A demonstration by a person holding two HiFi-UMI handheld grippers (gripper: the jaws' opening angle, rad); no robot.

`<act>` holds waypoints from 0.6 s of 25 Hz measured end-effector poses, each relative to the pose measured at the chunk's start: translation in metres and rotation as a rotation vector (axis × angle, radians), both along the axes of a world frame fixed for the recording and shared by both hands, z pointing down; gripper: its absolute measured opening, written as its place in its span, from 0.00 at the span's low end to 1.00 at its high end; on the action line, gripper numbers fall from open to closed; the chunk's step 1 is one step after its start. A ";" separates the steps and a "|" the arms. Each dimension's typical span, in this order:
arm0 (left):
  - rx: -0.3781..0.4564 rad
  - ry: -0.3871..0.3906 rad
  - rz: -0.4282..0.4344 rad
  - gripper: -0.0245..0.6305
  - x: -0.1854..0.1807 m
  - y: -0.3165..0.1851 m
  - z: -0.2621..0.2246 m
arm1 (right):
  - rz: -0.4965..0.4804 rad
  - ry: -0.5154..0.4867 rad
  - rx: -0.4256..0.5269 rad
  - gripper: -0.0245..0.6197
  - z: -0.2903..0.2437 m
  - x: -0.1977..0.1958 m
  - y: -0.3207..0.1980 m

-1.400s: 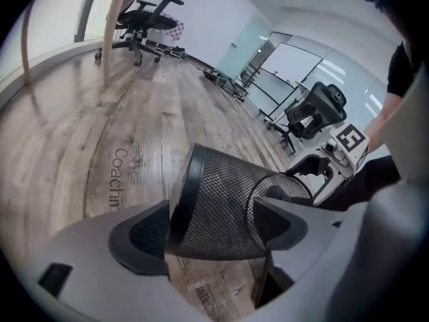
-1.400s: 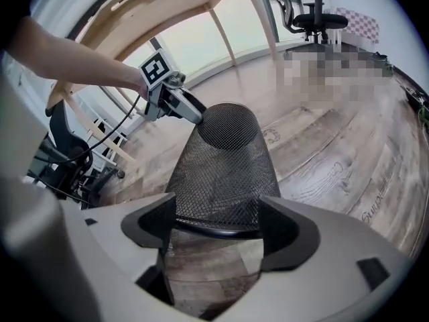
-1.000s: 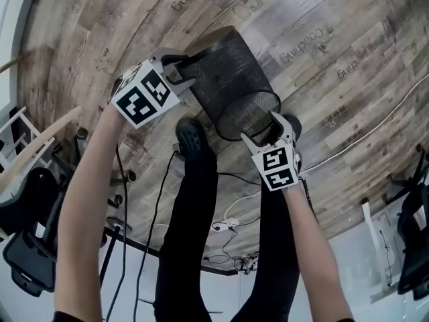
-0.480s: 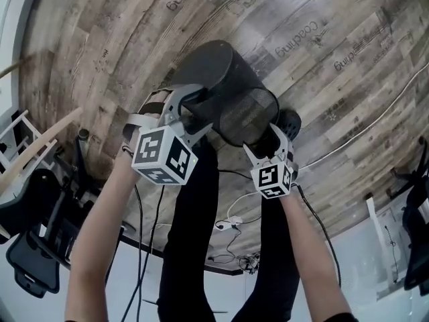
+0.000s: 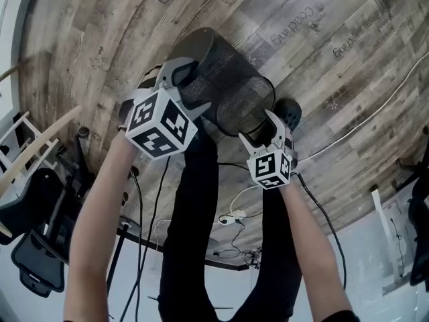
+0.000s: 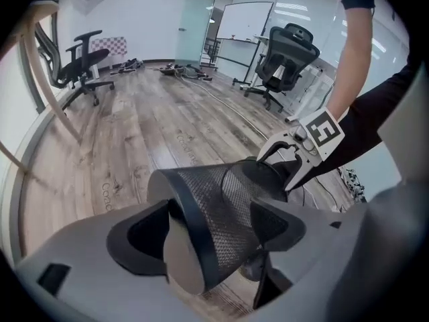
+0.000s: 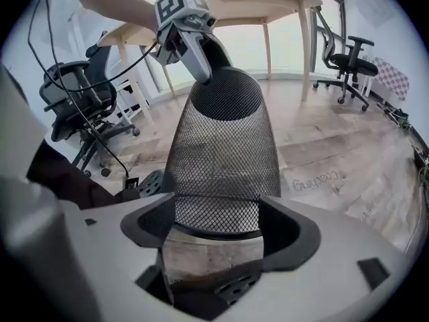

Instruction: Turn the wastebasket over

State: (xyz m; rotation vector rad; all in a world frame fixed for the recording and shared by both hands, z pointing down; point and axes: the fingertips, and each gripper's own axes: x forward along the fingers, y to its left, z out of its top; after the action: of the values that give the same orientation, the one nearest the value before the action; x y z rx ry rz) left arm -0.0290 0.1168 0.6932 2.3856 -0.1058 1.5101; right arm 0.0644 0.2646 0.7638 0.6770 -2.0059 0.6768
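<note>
Black mesh forms the wastebasket (image 5: pixel 231 79), tilted over the wood floor (image 5: pixel 335 59) with its solid base raised and its mouth low. The left gripper (image 6: pixel 211 227) has just been opening its jaws, which stand wide around the base end with the pads apparently clear, while the right gripper (image 7: pixel 218 230) holds the mouth rim across its 2 pads. The turn looks nearly complete; the next move calls for setting the rim flat on the floor, then releasing.

Black wire-mesh wastebasket (image 5: pixel 228 89), matt wood-grain floor (image 5: pixel 100 52)
</note>
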 end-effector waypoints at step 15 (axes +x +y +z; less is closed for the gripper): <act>0.275 0.092 0.104 0.62 0.065 0.031 -0.030 | 0.005 0.131 -0.065 0.61 0.062 0.023 0.003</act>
State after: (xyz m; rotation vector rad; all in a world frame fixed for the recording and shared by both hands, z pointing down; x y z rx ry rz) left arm 0.0360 0.1476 0.6628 2.7107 -0.1822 1.5135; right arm 0.0875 0.2675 0.8259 0.6712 -1.8549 0.6804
